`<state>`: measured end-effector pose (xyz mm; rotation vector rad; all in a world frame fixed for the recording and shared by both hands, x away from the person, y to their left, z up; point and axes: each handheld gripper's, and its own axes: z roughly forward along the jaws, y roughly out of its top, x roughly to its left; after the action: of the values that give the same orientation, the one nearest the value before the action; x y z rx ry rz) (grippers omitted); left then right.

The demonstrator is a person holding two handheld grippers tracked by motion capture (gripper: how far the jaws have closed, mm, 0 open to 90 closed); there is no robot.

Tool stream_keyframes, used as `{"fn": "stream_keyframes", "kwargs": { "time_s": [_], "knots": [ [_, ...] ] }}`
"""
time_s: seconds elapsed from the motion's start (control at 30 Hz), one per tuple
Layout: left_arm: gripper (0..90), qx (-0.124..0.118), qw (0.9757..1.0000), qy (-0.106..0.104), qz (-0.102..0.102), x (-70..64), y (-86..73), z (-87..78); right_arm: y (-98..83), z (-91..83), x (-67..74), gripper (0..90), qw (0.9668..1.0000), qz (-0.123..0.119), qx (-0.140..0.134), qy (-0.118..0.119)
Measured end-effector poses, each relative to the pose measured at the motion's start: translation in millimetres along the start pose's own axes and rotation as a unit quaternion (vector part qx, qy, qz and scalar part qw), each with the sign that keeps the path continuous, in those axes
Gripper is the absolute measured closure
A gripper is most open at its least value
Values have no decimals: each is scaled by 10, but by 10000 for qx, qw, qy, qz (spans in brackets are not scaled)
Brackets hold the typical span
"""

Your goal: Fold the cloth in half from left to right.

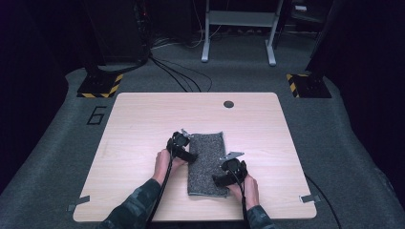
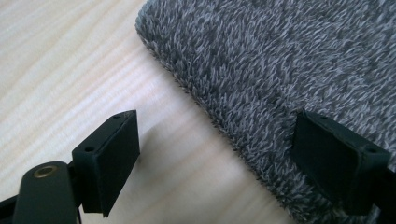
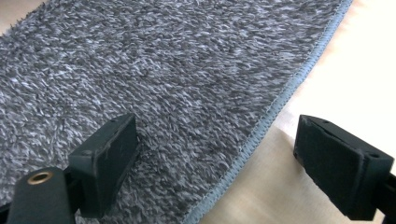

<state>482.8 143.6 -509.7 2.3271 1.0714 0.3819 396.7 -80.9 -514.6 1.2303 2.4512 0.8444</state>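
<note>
A grey fluffy towel (image 1: pixel 206 155), folded into a long strip, lies on the light wooden table (image 1: pixel 143 124). My left gripper (image 1: pixel 189 156) is at the towel's left edge, jaws open, one jaw over the wood and one over the towel (image 2: pixel 289 70). My right gripper (image 1: pixel 218 181) is low at the towel's right edge near the front corner. Its jaws are open and straddle the stitched hem of the towel (image 3: pixel 187 79). Nothing is pinched in either gripper.
A dark round grommet (image 1: pixel 229 104) sits in the table near its far edge. Beyond the table are grey carpet, cables, a white metal frame (image 1: pixel 239 28) and yellow-black striped bases (image 1: pixel 100 85).
</note>
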Motion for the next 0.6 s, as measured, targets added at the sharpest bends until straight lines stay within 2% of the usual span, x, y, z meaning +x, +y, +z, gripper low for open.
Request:
{"fn": "stream_keyframes", "kwargs": {
  "time_s": [0.07, 0.13, 0.27, 0.43, 0.6],
  "knots": [
    [151, -13, 10000, -77, -23, -9, -35, -20, -20, -15, 12, 134, 10000, -61, -11, 17],
    [151, -31, 10000, -89, -19, -2, -57, -55, -39, -53, 15, 141, 9998, -34, 26, 180],
    [145, -173, 9996, -191, -139, 76, -42, -152, -4, -141, -90, 142, 9995, 97, -154, 250],
    [146, -261, 9988, -202, -349, 228, 63, -182, 227, -194, -308, 150, 9992, 173, -307, 163],
    [150, -229, 9983, -166, -505, 365, 154, -140, 499, -110, -508, 155, 9989, 271, -345, 168]
  ]
}}
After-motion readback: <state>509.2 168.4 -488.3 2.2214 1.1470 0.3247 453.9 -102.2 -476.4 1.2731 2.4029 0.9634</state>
